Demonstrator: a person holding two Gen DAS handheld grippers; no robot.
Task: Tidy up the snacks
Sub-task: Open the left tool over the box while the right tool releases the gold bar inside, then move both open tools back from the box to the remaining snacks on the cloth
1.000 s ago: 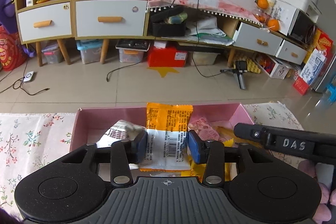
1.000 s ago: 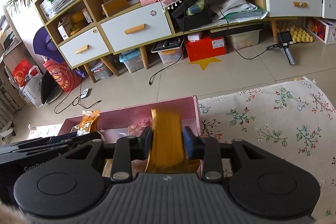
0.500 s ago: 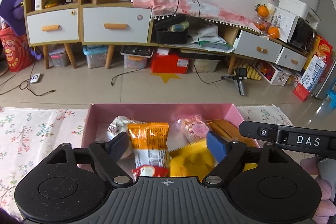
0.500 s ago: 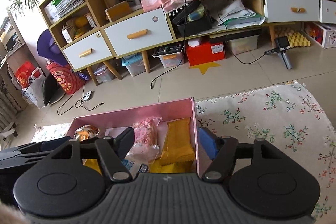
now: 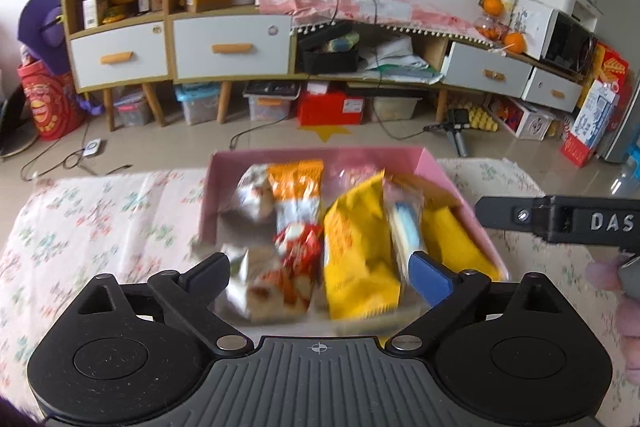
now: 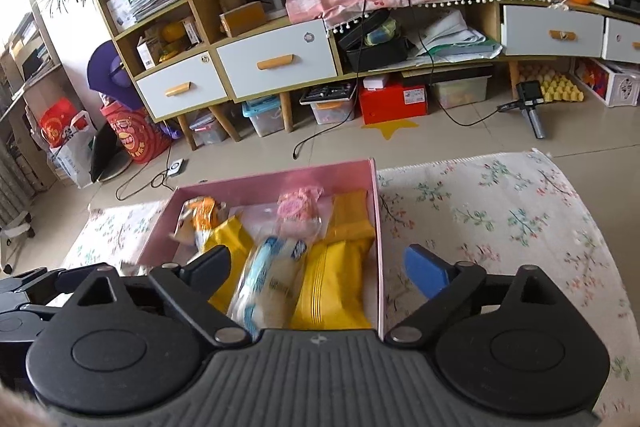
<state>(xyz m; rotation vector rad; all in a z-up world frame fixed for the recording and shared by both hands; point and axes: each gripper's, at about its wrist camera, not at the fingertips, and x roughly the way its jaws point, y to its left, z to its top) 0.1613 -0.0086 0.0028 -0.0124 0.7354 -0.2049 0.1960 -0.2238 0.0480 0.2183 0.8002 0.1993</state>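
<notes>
A pink box (image 5: pixel 434 171) on the floral tablecloth holds several snack packets. In the left wrist view I see an orange-and-white packet (image 5: pixel 297 191), a red-and-white packet (image 5: pixel 294 267) and a yellow bag (image 5: pixel 356 243). My left gripper (image 5: pixel 318 273) is open and empty above the box's near end. In the right wrist view the box (image 6: pixel 272 183) shows a gold packet (image 6: pixel 340 279), a blue-and-white packet (image 6: pixel 272 275) and a pink packet (image 6: pixel 300 209). My right gripper (image 6: pixel 318 269) is open and empty over the box's right wall. The left view is motion-blurred.
The floral tablecloth (image 6: pixel 500 211) extends to the right and left (image 5: pixel 92 219) of the box. The right gripper's body (image 5: pixel 560 223) juts in at the right of the left view. Beyond the table are tiled floor, cables and low cabinets (image 5: pixel 232 51).
Both grippers opened and let go of their packets, the orange-and-white one and the gold one, which now lie in the box. Both grippers have risen and pulled back.
</notes>
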